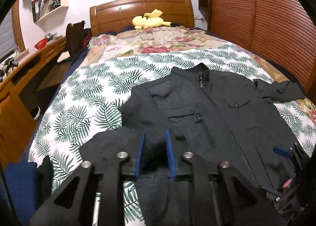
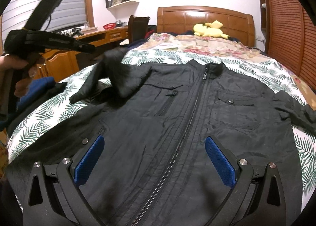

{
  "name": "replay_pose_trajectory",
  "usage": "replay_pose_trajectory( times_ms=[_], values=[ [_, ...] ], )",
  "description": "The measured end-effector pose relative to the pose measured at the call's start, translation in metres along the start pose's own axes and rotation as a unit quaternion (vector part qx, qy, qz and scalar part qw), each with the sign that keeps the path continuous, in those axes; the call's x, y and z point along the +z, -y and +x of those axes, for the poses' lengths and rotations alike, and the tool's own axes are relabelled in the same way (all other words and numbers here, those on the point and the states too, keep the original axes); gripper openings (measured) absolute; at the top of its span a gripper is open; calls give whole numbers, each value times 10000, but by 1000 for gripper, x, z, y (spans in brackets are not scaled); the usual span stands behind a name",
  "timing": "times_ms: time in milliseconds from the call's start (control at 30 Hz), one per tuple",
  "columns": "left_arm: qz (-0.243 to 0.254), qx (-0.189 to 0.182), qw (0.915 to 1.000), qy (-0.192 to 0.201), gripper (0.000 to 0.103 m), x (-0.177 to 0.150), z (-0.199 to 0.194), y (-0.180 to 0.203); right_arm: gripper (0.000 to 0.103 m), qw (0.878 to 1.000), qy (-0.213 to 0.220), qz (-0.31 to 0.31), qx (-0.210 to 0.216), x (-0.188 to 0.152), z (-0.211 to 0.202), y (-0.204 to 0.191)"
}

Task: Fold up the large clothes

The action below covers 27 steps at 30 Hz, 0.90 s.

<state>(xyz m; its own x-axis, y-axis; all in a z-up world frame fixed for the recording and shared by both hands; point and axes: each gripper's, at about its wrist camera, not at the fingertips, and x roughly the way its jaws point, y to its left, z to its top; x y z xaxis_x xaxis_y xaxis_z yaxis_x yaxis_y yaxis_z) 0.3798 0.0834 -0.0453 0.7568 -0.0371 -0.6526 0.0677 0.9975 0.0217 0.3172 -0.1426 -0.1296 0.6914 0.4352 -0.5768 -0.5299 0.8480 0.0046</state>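
Note:
A black zip jacket (image 1: 213, 113) lies front up on the bed, collar toward the headboard; it also fills the right wrist view (image 2: 177, 119). My left gripper (image 1: 156, 137) is shut on the jacket's left sleeve (image 1: 118, 145) and holds it lifted; in the right wrist view the sleeve (image 2: 116, 75) hangs from that gripper (image 2: 86, 47) above the jacket's shoulder. My right gripper (image 2: 156, 143) is open and empty, its blue pads (image 2: 219, 160) spread either side of the zip above the lower front. The other sleeve (image 2: 296, 109) lies out to the right.
The bed has a palm-leaf sheet (image 1: 88, 95) and a floral cover (image 1: 158, 42) further up. A yellow plush toy (image 1: 150, 20) sits at the wooden headboard (image 1: 142, 8). A wooden desk (image 1: 29, 68) and chair (image 1: 76, 34) stand left. A slatted wardrobe (image 1: 266, 18) stands right. Blue cloth (image 1: 19, 186) lies at the near left.

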Motion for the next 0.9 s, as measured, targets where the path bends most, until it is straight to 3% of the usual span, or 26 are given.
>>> replay_pose_trajectory(
  times_ms=[133,333,467,700,900],
  values=[
    [52,129,9999,30,28,-9,-4,-11,103,10000,-32,1,-4,0,2,-1],
    [-261,417,9976,-490,31,-42,37,-52,103,9999,-88,52,6,-3,5,0],
    [-495,680,9916,-980,31,-72,72,-83,103,9999,-135,66,16,-3,8,0],
    [-920,958,9821,-1337,33,-104,100,-121,103,9998,-202,78,46,-5,13,2],
    [-1144,866,9796,-1407,37,-112,110,-131,103,9997,-227,85,69,-5,14,4]
  ],
)
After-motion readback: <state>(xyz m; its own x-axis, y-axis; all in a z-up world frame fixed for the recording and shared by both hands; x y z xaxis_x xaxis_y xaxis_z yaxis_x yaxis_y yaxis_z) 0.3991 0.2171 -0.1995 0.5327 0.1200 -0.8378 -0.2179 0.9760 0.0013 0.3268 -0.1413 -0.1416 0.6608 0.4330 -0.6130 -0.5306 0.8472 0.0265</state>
